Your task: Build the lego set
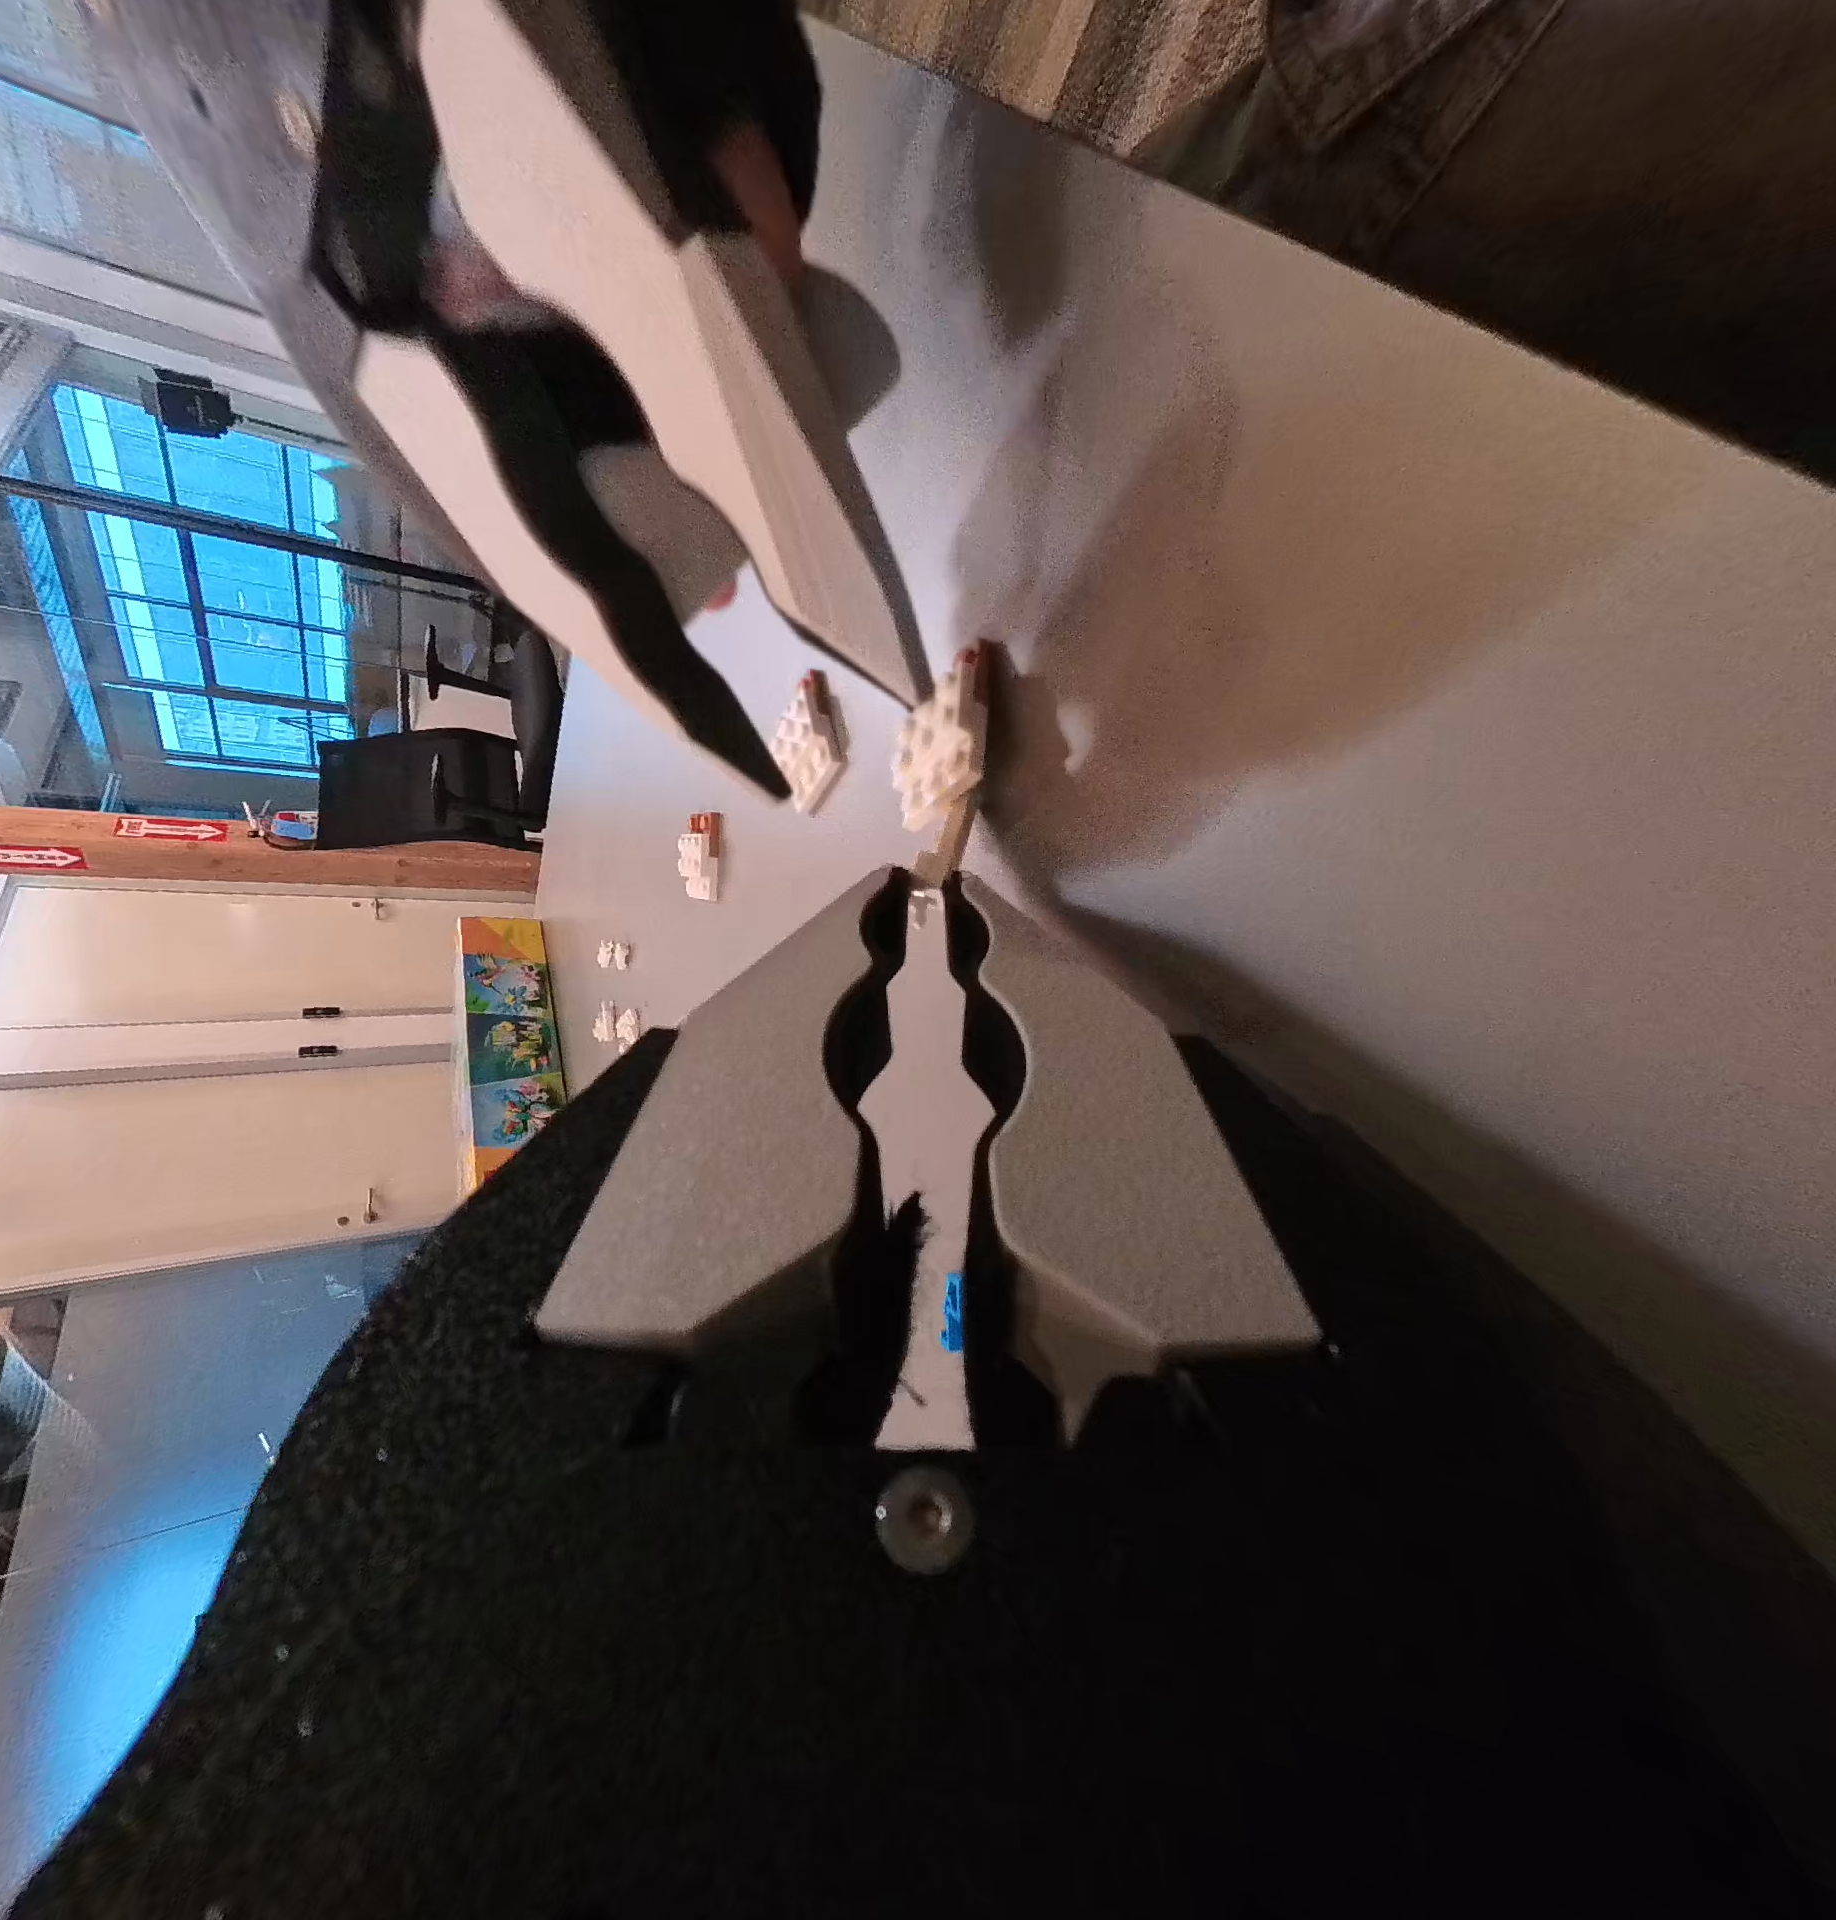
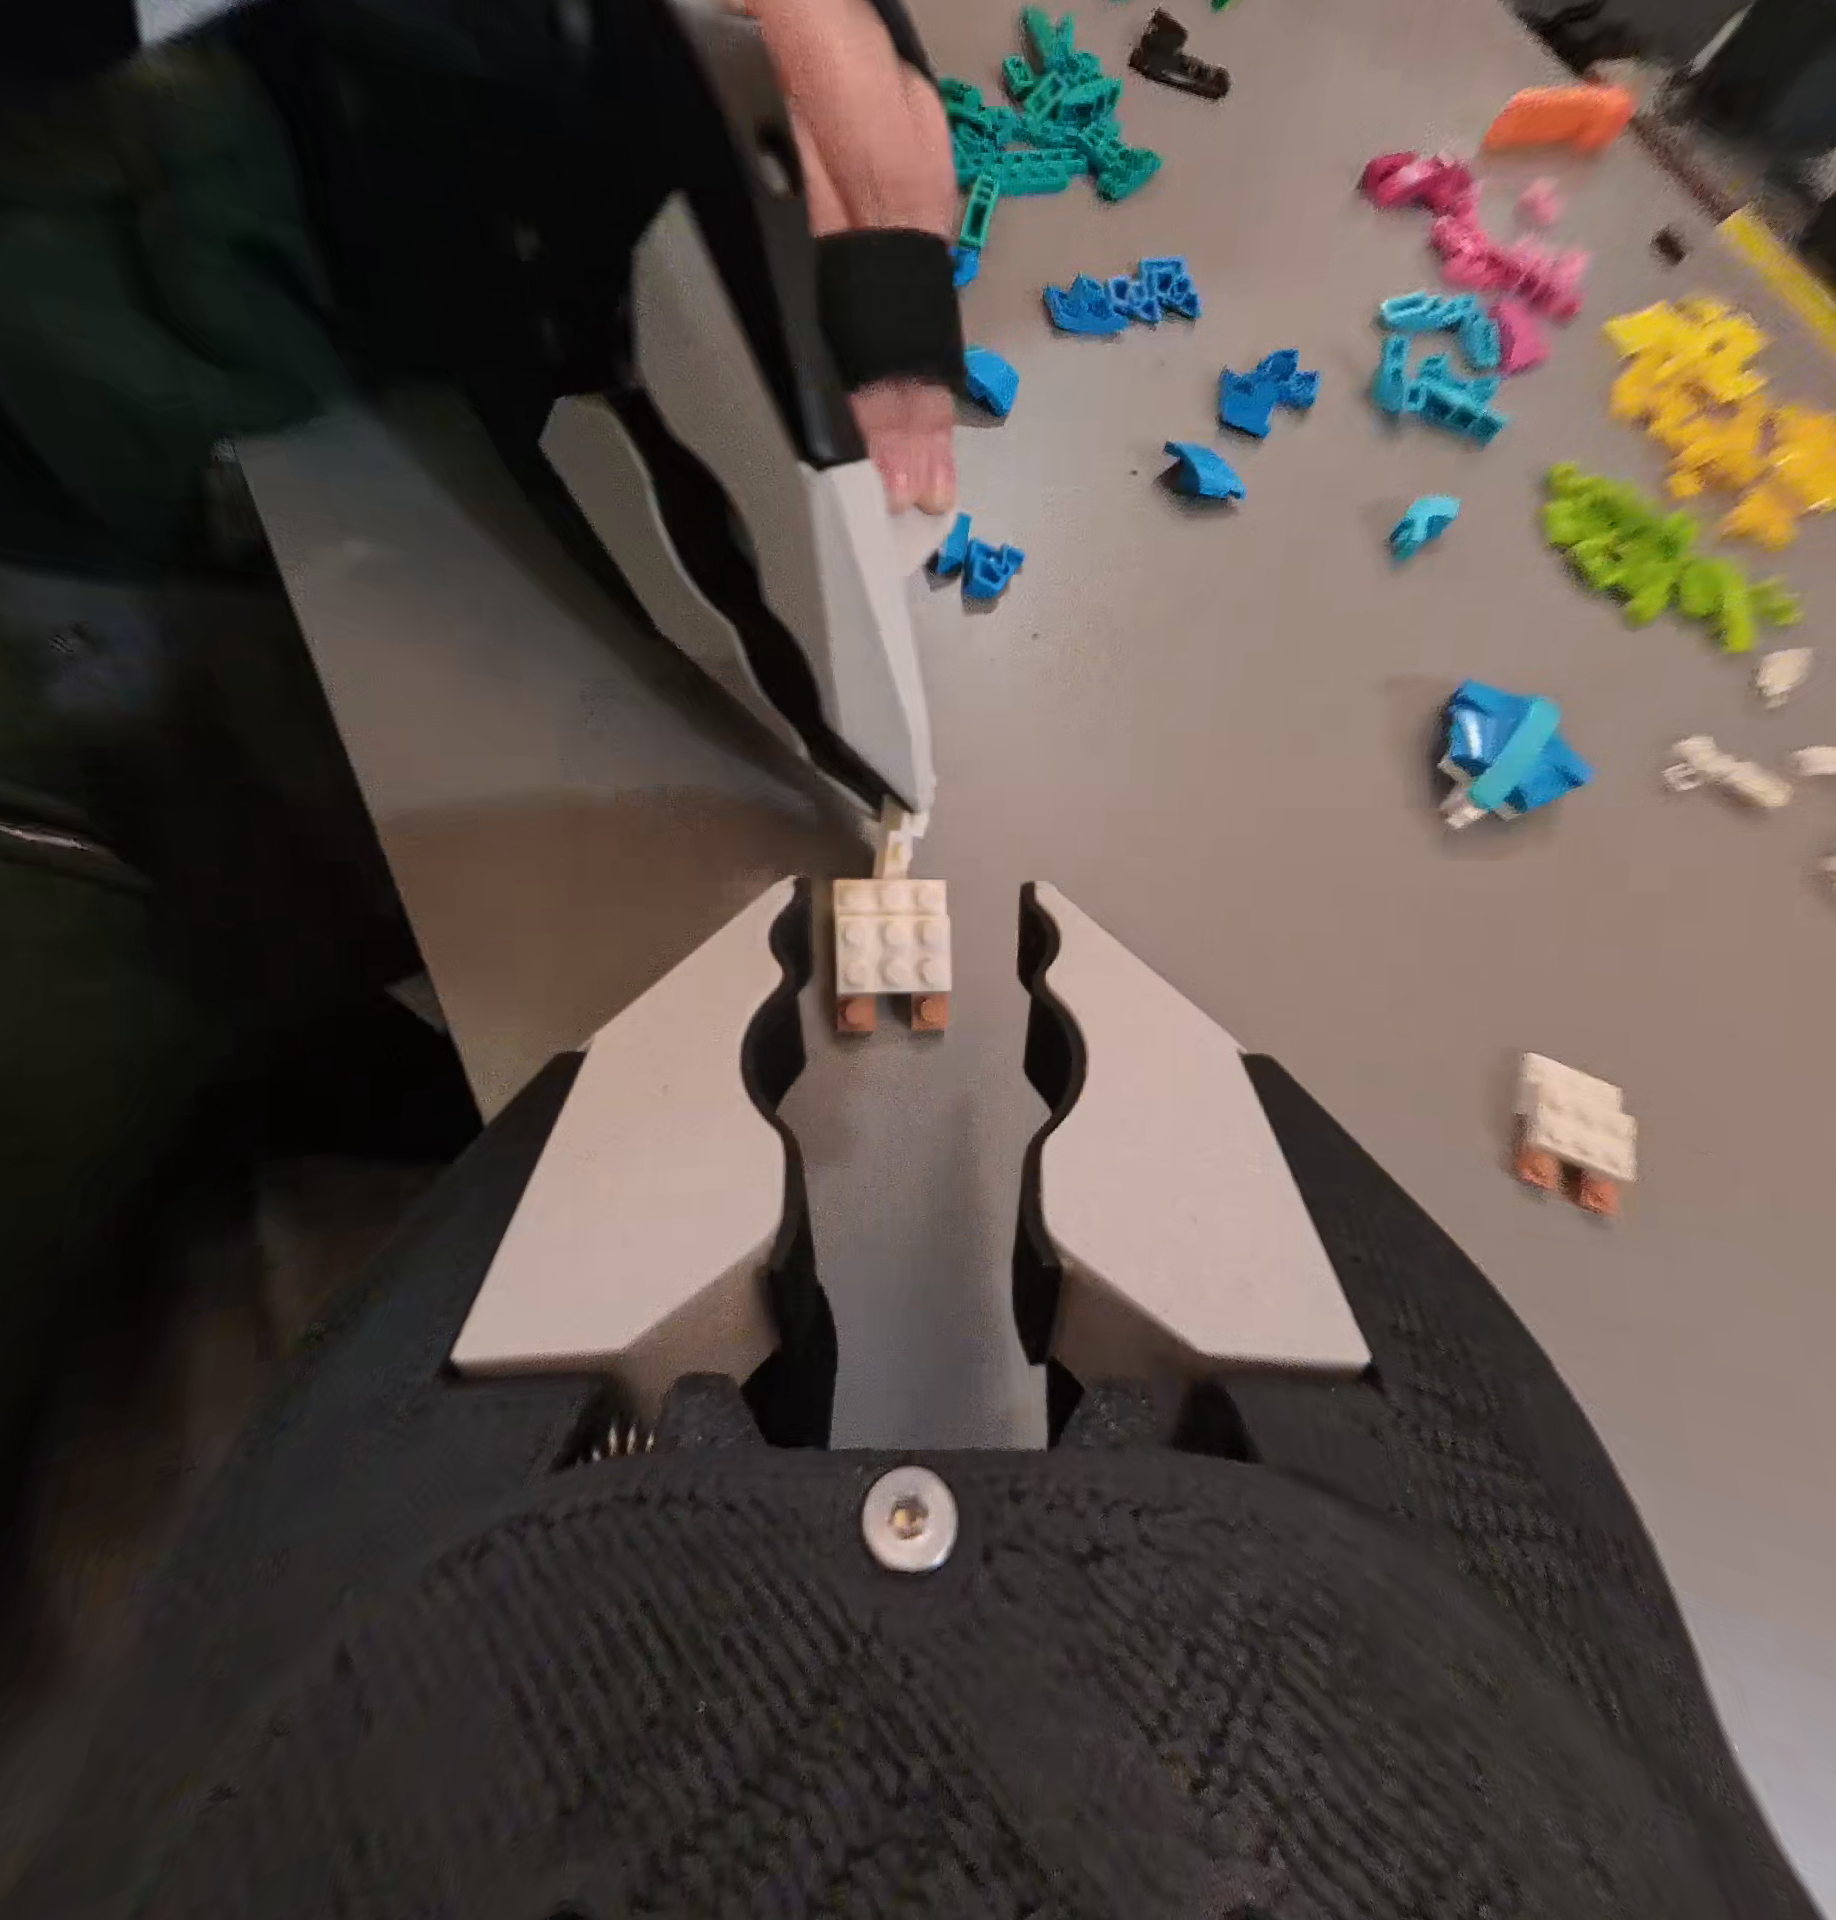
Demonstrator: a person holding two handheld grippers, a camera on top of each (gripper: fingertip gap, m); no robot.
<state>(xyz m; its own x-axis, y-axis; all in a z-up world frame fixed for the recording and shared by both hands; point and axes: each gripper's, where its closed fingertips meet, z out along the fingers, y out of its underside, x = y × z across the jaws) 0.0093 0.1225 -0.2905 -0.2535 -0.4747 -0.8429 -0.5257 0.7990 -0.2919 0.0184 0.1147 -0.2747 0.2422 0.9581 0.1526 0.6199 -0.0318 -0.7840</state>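
left gripper (image 1: 929, 888): its jaws are standing nearly closed, and the tips are pinching a small white strip piece (image 1: 950, 847) that is sticking out of the white brick assembly.
white brick assembly (image 2: 891, 935): it is sitting on the grey table (image 2: 1205, 935) just above centre in the right wrist view, with white studded plates on top and two brown bricks (image 2: 857, 1016) at its lower end.
right gripper (image 2: 909, 894): its jaws are standing wide open, one on each side of the assembly; a gap is showing between each pad and the bricks, so it is gripping nothing.
hand (image 2: 893, 208): it is wearing a black wrist strap and holding the left gripper's body at the upper centre of the right wrist view.
second white-and-brown assembly (image 2: 1574, 1143): it is lying at the right edge, well apart from both grippers.
loose bricks (image 2: 1672, 416): they are lying sorted in teal, blue, pink, yellow and green heaps across the upper right.
blue build (image 2: 1511, 753): it is lying at the right, above the second assembly.
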